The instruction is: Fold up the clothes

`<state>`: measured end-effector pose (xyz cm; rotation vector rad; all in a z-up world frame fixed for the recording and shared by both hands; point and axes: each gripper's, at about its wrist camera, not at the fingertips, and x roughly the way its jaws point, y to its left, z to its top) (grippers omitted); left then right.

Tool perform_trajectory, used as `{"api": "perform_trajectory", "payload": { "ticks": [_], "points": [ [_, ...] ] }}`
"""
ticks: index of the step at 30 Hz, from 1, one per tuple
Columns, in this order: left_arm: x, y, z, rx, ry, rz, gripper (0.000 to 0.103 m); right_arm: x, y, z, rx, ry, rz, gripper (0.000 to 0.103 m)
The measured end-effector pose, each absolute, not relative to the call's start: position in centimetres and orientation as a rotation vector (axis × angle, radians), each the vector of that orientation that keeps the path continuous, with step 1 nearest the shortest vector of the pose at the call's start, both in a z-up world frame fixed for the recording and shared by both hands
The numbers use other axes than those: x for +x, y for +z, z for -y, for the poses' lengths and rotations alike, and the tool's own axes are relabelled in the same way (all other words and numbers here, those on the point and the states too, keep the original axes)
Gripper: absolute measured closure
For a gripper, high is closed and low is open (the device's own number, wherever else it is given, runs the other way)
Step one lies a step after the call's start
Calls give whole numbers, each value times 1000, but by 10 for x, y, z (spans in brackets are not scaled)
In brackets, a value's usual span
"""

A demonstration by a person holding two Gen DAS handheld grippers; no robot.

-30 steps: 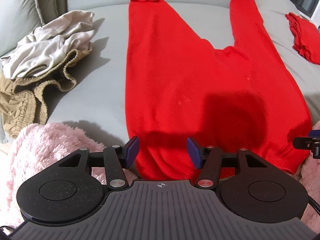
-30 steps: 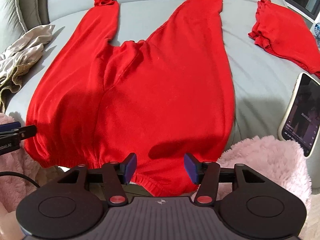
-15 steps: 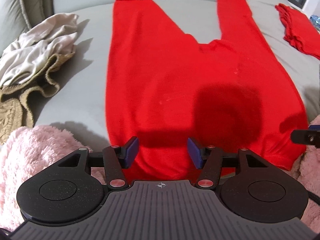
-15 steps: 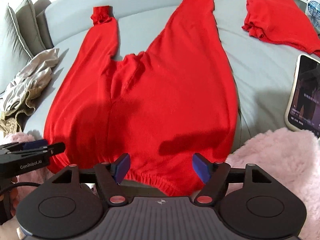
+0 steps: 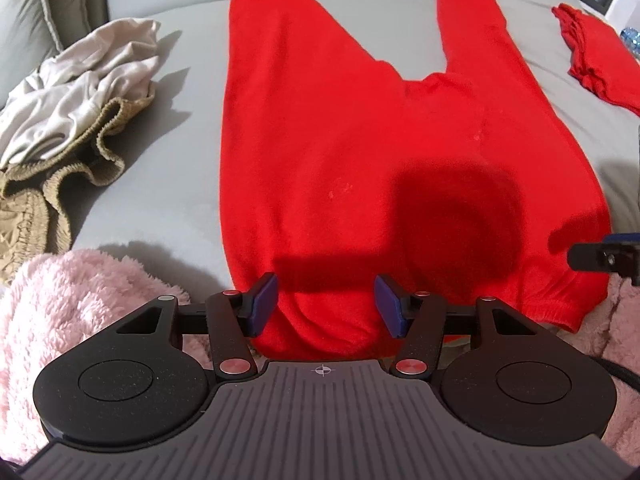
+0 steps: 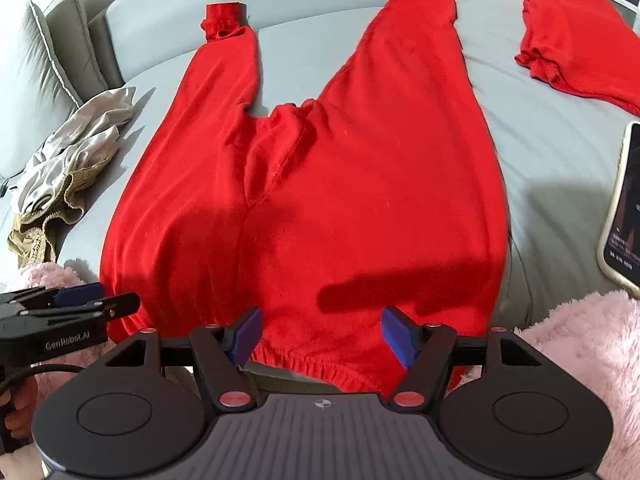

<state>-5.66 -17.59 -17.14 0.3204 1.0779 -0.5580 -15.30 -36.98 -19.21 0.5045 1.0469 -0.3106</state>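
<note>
Red pants (image 5: 360, 152) flat on the grey sofa (image 5: 168, 168), waistband nearest me. My left gripper (image 5: 326, 306) is released over the waistband's left part; my right gripper's (image 6: 320, 338) jaws are closing, gripping nothing.

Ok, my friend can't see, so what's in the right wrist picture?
Red pants lie flat on a grey sofa, legs pointing away, waistband nearest the camera. The right tongs are closing above that waistband, not pinching it yet; the left tongs wait at its left corner. A beige clothes pile lies left, a folded red garment and a phone right.
</note>
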Motion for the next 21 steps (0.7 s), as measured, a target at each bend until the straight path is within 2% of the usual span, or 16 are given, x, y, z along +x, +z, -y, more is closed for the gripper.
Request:
{"api": "perform_trajectory", "payload": {
  "ticks": [3,13,18,21],
  "points": [
    [-54,-168,185,330,-584,-1074,44,-154,-193,380,523,-309,-1042,44],
    [-42,-157,236,338,-616,-1038,44,-195,-174,459,583,-472,-945,44],
    [-39,-167,258,361,-602,-1065,44,-194,-196,491,663,-504,-972,52],
    [-38,-174,263,394,-595,-1071,44,-191,-212,492,718,-489,-990,52]
  ]
}}
